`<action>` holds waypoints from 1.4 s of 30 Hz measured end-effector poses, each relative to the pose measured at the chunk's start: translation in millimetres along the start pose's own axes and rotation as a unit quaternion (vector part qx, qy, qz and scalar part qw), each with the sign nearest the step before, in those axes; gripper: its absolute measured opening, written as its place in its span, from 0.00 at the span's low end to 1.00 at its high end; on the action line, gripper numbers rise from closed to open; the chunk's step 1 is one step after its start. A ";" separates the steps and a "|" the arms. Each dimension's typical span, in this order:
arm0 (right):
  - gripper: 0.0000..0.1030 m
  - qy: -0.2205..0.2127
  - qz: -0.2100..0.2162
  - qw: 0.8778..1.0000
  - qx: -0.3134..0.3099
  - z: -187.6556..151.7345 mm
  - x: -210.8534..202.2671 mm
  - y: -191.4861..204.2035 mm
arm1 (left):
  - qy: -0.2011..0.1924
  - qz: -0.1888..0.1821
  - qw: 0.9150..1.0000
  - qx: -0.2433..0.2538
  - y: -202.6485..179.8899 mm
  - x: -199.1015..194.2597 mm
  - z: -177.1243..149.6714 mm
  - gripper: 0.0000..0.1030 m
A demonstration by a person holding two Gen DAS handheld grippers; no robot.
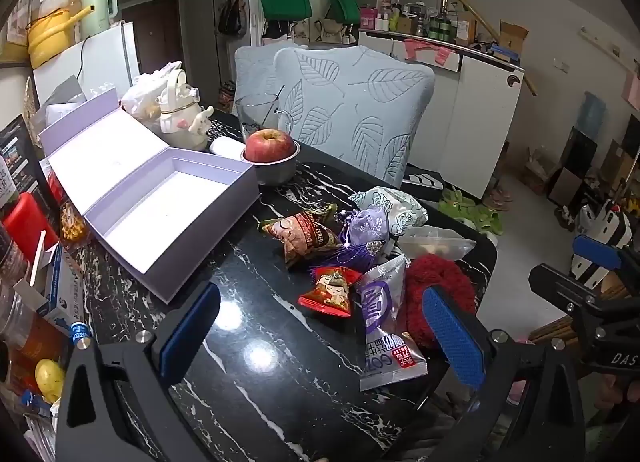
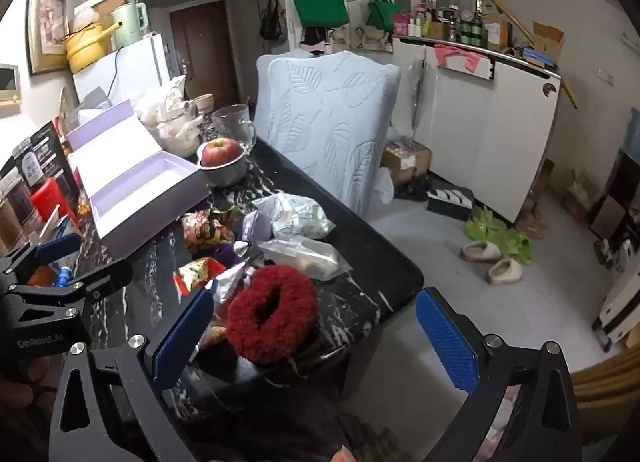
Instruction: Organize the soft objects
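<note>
A: Blue-padded left gripper (image 1: 324,336) tilts down over the black marble table (image 1: 256,326), jaws spread wide, nothing between them but bare tabletop.

B: Right gripper (image 2: 316,338)?

A: Same downward tilt, jaws fully apart. Red fuzzy scrunchie (image 2: 272,312) lies on the table between its fingers, nearer the left pad; no pad presses on it.

B: Where are the other soft items?

A: Heaped just beyond the scrunchie: silver-purple snack packet (image 1: 386,322), red cartoon pouch (image 1: 332,292), brown patterned pouch (image 1: 308,236), purple tasselled sachet (image 1: 366,227), pale printed pouch (image 1: 394,201). Open lavender box (image 1: 160,205) stands to their left, lid propped back.

B: Anything unclear?

A: Clear plastic bag (image 1: 436,244) has contents I cannot identify. Packet is partly behind the right gripper's left pad in the right wrist view. Clutter at the table's left edge is cut off and blurred.
</note>
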State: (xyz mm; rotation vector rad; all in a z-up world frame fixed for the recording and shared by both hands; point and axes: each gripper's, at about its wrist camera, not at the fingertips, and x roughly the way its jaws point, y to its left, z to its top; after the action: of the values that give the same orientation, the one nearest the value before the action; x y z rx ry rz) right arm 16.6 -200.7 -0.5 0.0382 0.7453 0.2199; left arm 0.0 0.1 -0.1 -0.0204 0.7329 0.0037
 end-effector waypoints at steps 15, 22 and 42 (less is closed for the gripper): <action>1.00 0.005 -0.001 1.000 0.000 0.5 1.0 0.7 | 0.005 -0.003 1.000 0.000 -7.7 -0.7 -6.5 1.00; 1.00 0.008 -0.001 1.000 0.000 1.6 7.7 -0.8 | 0.015 -0.009 1.000 -0.002 -1.6 10.3 -4.5 1.00; 1.00 0.015 0.001 1.000 0.001 1.8 14.4 0.7 | 0.019 -0.019 1.000 -0.007 -0.2 12.8 -3.9 1.00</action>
State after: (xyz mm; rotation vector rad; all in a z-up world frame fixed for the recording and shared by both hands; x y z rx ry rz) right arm 28.0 -196.9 -8.7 0.0378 0.7763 0.2215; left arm 6.9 -0.2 -11.5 -0.0480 0.7698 -0.0271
